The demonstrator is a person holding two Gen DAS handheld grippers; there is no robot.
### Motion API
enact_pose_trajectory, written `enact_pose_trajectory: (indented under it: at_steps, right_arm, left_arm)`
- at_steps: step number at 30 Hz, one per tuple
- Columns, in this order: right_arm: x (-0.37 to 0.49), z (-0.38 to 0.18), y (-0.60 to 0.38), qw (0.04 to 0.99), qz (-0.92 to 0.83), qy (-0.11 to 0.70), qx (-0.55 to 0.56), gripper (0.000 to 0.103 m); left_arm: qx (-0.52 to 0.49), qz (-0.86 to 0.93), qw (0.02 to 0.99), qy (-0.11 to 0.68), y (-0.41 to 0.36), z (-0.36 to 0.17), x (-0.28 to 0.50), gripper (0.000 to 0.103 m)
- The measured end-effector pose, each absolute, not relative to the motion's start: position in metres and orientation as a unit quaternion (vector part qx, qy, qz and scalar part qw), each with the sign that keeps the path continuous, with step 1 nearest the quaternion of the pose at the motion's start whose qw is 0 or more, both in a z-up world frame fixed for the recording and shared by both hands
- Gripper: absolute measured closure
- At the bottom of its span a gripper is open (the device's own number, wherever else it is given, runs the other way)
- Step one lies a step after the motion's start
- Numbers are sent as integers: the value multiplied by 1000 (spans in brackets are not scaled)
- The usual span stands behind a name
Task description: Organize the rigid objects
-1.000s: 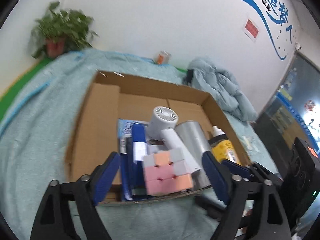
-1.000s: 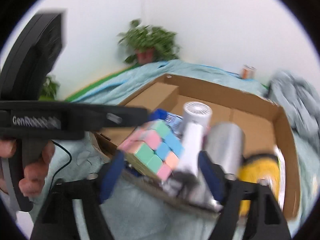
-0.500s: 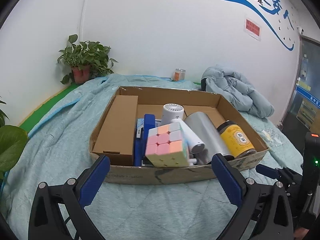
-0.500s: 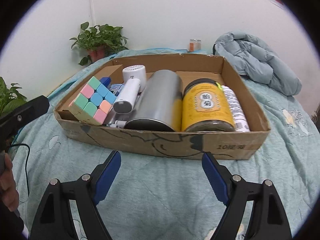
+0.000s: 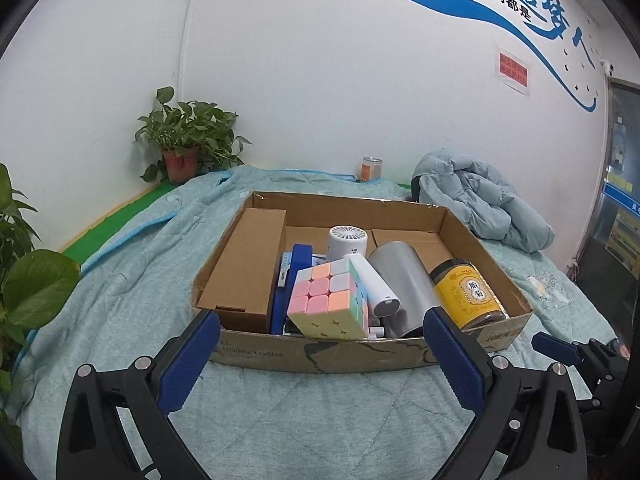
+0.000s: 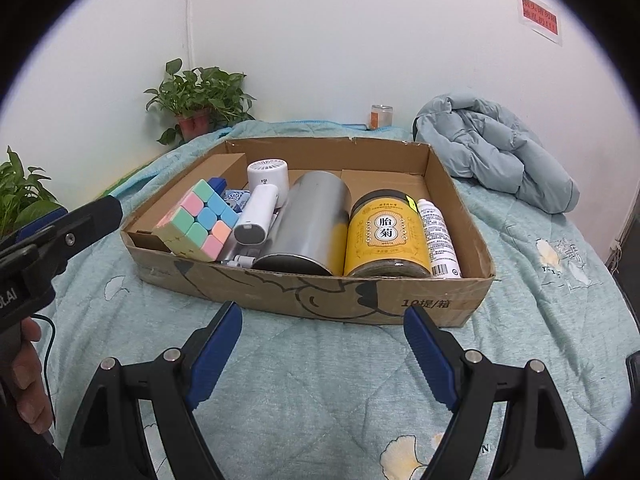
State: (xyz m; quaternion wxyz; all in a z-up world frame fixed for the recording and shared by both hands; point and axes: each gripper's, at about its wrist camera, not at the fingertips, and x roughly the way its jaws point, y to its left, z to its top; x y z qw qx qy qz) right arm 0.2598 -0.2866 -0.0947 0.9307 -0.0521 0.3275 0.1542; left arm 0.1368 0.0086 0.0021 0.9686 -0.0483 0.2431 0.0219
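A shallow cardboard box [image 5: 352, 354] [image 6: 400, 304] sits on a teal quilt. Inside lie a pastel puzzle cube [image 5: 330, 302] [image 6: 198, 220], a white handheld fan [image 5: 352, 252] [image 6: 262, 196], a silver cylinder [image 5: 404, 284] [image 6: 308, 224], a yellow jar [image 5: 468, 294] [image 6: 386, 236], a white spray bottle [image 6: 438, 238], a blue item [image 5: 290, 288] and a brown carton [image 5: 248, 264]. My left gripper [image 5: 322, 360] is open in front of the box with nothing between its fingers. My right gripper [image 6: 322, 346] is open too, short of the box's front wall.
A crumpled pale-blue jacket [image 5: 484, 204] [image 6: 496, 156] lies at the back right. A potted plant [image 5: 186, 144] [image 6: 200, 100] and a small orange jar [image 5: 371, 169] stand by the wall. Leaves [image 5: 28, 280] crowd the left edge. A hand [image 6: 28, 376] holds the left tool.
Both grippers have drawn back from the box. The cube, earlier between the left fingers, now rests in the box, and the left jaws stand wider.
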Motion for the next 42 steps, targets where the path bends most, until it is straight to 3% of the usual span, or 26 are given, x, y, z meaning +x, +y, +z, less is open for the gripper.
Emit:
enact_pose_trajectory:
  at_steps: [42]
  right_arm:
    - [252, -99, -288, 930, 141, 334, -54, 20]
  left_arm:
    - [-14, 4, 959, 283, 8, -16, 149, 1]
